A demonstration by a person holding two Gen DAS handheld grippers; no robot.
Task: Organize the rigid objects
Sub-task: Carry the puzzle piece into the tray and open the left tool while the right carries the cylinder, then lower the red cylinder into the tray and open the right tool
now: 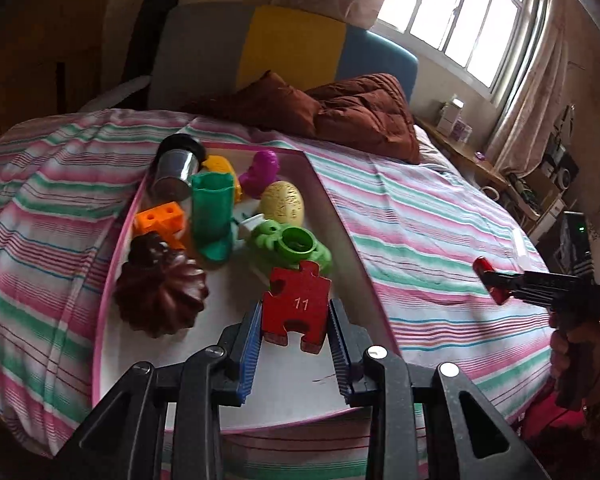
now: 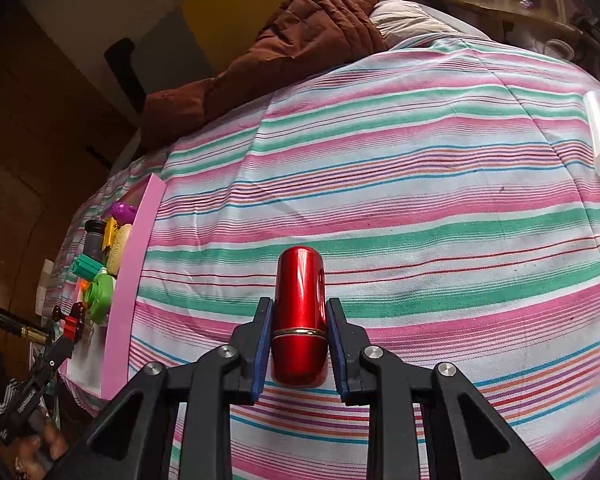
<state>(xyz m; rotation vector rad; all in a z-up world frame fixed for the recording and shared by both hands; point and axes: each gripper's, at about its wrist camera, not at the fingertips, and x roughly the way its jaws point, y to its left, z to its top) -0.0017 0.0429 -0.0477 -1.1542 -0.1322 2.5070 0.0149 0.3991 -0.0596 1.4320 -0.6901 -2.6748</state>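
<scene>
A: Entry one, far left of the left wrist view: bed (image 1: 420,216) under a striped sheet, carrying a pink-rimmed box (image 1: 340,216).

B: Contents of the box, left to right?

A: Dark brown fluted mould (image 1: 160,292) nearest the left wall; orange block (image 1: 162,216) just behind it; steel cup (image 1: 176,172) with a black rim, tilted, at the back corner. Then a green tube (image 1: 214,216) standing upright, a yellow piece (image 1: 220,166) behind it, a purple figure (image 1: 262,172), a pale yellow egg (image 1: 282,202), and a light green toy (image 1: 296,246) with a round ring on top (a white item between the tube and the green toy is too hidden to name).

B: And the left tongs (image 1: 294,320)?

A: Closed on a red puzzle piece (image 1: 296,306) marked 11, held upright over the near part of the box floor, just in front of the light green toy.

B: Further right?

A: Brown quilt (image 1: 364,116) at the head of the bed, window (image 1: 456,12) beyond. At the right edge, the right tongs (image 1: 490,282), well apart from the box.

B: Their state?

A: In the right wrist view, the right tongs (image 2: 300,330) are clamped on a red capsule (image 2: 300,312) with a gold band, over the bare striped sheet (image 2: 420,216); the box (image 2: 134,264) lies off to the left.
</scene>
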